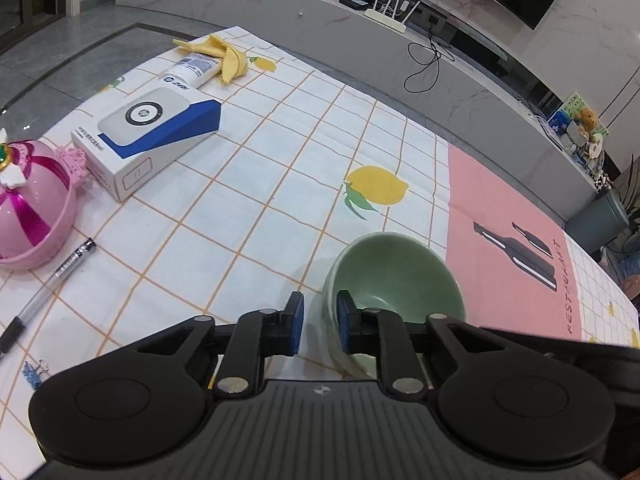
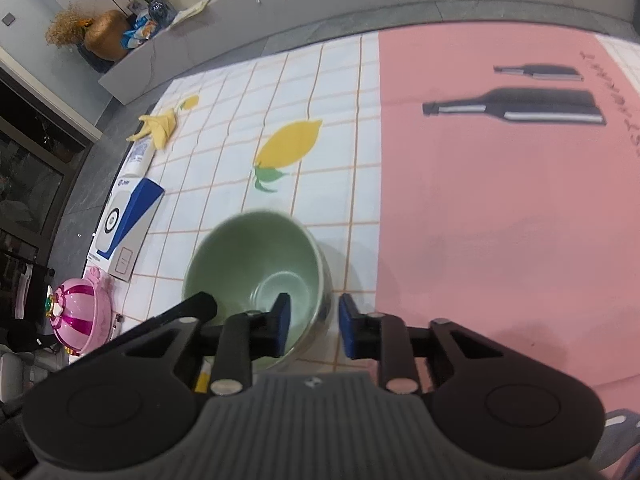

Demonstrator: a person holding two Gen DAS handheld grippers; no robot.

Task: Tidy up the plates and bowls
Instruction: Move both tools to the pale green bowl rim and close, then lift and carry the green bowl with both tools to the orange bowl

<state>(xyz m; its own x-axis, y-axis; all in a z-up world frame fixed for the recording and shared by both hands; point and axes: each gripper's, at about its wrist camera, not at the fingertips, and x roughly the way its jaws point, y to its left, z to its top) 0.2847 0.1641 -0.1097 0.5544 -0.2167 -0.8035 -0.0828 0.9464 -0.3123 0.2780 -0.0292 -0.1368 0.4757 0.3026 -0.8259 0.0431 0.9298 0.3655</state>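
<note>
A pale green bowl point(image 1: 396, 276) stands on the checked tablecloth beside the pink mat. My left gripper point(image 1: 320, 320) straddles the bowl's near left wall: one blue pad point(image 1: 297, 324) is outside, the other pad point(image 1: 344, 322) inside against the rim. A strip of cloth shows between the outer pad and the wall. In the right wrist view a green bowl point(image 2: 256, 272) has its right wall between the jaws of my right gripper point(image 2: 314, 328), with small gaps on both sides. I cannot tell if both views show one bowl.
A white and blue box point(image 1: 148, 140), a white tube point(image 1: 192, 70) and a yellow cloth point(image 1: 224, 54) lie at the far left. A pink domed toy point(image 1: 28, 204), a pen point(image 1: 48, 284) and a blue clip point(image 1: 34, 372) sit nearer. The pink mat point(image 2: 500, 208) with printed bottles lies to the right.
</note>
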